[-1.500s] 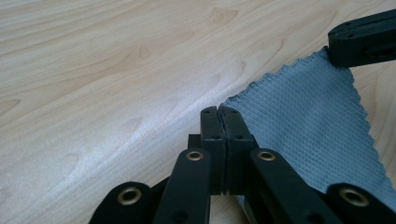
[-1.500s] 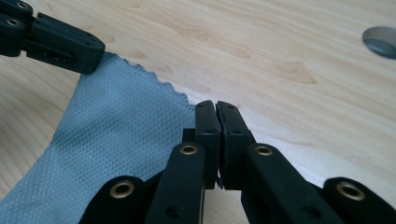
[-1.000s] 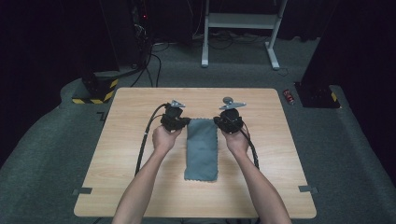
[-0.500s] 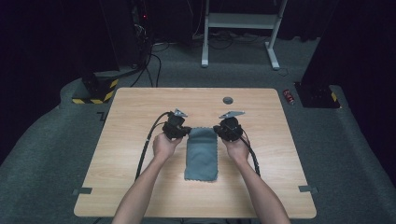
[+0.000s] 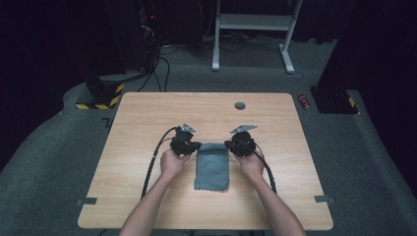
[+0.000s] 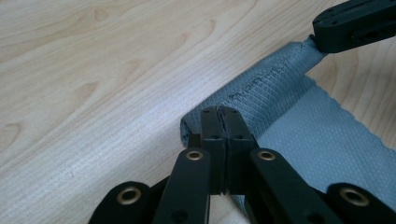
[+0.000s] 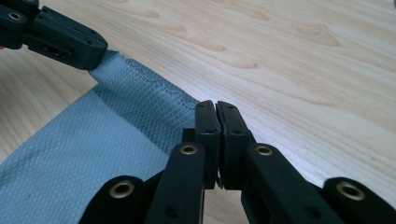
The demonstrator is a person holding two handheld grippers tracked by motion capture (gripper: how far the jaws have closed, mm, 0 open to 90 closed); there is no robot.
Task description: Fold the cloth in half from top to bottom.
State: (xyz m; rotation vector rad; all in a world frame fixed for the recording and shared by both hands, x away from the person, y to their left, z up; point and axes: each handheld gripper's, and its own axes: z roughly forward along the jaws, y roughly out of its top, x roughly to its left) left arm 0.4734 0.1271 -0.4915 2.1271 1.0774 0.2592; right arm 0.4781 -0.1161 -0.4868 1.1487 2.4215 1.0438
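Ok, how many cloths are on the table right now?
1. The grey cloth lies mid-table, its far corners pinched by the left gripper and the right gripper. A second layer folded underneath could be hidden.

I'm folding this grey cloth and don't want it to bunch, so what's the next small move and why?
Probably lower the pinched edge onto the flat part of the grey woven cloth and let go: the left gripper and right gripper are each shut on a far corner, held low above the wooden table.

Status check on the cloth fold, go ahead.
Left gripper and right gripper both shut on the grey cloth's far corners. Far edge lifted, doubling toward the person. Table bare around it; nothing in the way.
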